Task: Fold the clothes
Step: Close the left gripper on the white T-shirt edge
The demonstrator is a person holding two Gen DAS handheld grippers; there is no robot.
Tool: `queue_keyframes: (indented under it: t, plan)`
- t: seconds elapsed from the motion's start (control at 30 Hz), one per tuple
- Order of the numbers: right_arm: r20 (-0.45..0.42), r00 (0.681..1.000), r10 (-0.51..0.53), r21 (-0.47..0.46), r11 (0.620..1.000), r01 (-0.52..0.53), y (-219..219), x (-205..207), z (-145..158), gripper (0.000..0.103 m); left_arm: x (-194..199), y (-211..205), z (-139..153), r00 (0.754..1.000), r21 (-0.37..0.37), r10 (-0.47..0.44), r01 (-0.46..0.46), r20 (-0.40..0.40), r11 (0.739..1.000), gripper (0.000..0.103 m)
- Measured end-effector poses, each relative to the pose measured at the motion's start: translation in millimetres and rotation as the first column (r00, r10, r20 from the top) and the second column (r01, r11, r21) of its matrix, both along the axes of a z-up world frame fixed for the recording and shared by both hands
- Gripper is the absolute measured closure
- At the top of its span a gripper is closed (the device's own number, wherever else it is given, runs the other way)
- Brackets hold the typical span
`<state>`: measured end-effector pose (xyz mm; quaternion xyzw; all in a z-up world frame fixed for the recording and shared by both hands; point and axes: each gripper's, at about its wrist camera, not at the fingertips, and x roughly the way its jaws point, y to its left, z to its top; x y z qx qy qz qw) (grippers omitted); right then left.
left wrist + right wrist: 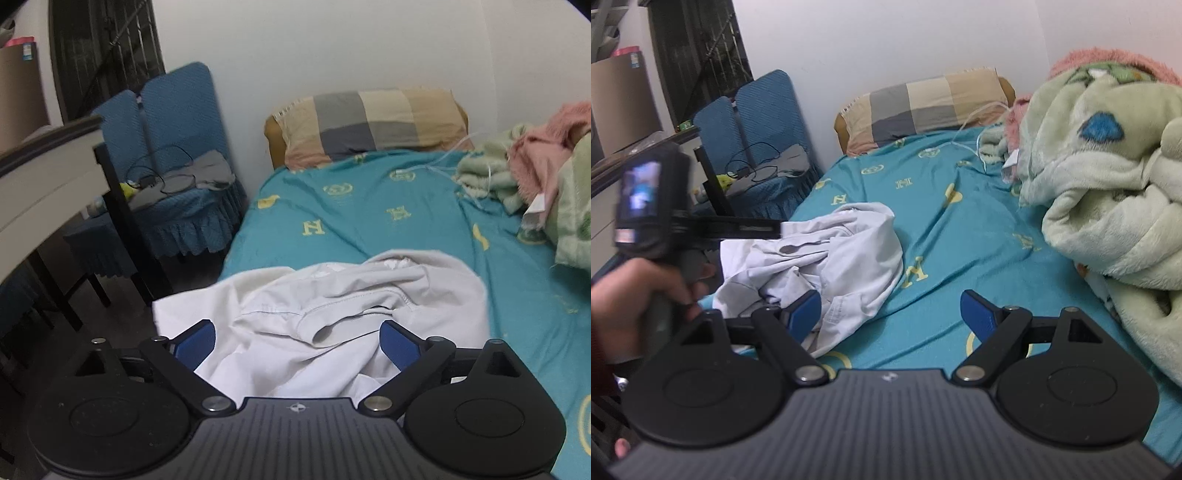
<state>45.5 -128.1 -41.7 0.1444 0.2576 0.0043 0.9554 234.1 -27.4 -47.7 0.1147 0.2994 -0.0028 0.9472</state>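
Note:
A crumpled white garment [332, 295] lies on the teal bed sheet [369, 229] at the bed's near left corner, with part of it hanging over the edge. My left gripper [297, 343] hovers over it, open, with the cloth showing between its blue pads [195, 343]. In the right wrist view the same garment [842, 251] is at centre left. My right gripper [892, 312] is open over bare sheet [942, 240], and its left pad [805, 310] overlaps the garment's edge. A person's hand [635, 295] holds the left gripper's handle at the left.
A checked pillow [369, 122] leans on the wall at the head of the bed. A bulky green blanket [1108, 184] and pink fabric [546, 147] fill the right side. Blue-covered chairs [177, 147] and a table [48, 177] stand left of the bed.

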Motion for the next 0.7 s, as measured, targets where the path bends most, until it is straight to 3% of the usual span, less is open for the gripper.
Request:
queue_keyframes:
  t: [0.13, 0.3, 0.33, 0.5, 0.7]
  plan:
    - [-0.031, 1.000, 0.000, 0.042, 0.999, 0.001, -3.0, 15.5, -9.4, 0.019, 36.4, -7.0, -35.0, 0.999, 0.020, 0.010, -0.010, -0.039, 1.000, 0.011]
    - [-0.065, 0.998, 0.003, 0.075, 0.997, 0.002, -5.3, 30.0, -21.5, 0.019, 66.6, -1.5, -59.4, 0.998, -0.020, 0.037, -0.038, -0.053, 0.999, 0.036]
    - [-0.074, 0.997, 0.003, 0.079, 0.997, 0.003, -5.6, 33.1, -23.9, 0.019, 69.3, 1.1, -59.7, 0.998, -0.030, 0.037, -0.038, -0.044, 0.999, 0.038]
    - [-0.075, 0.997, 0.014, 0.080, 0.997, -0.008, -3.0, 38.7, -28.8, 0.019, 75.3, 6.6, -56.8, 0.999, -0.036, 0.022, -0.023, -0.043, 0.999, 0.086]
    - [-0.054, 0.998, 0.009, 0.063, 0.998, -0.006, -2.4, 37.5, -25.4, 0.019, 28.7, 4.0, -15.1, 0.997, -0.065, -0.065, 0.068, 0.038, 0.996, 0.092]
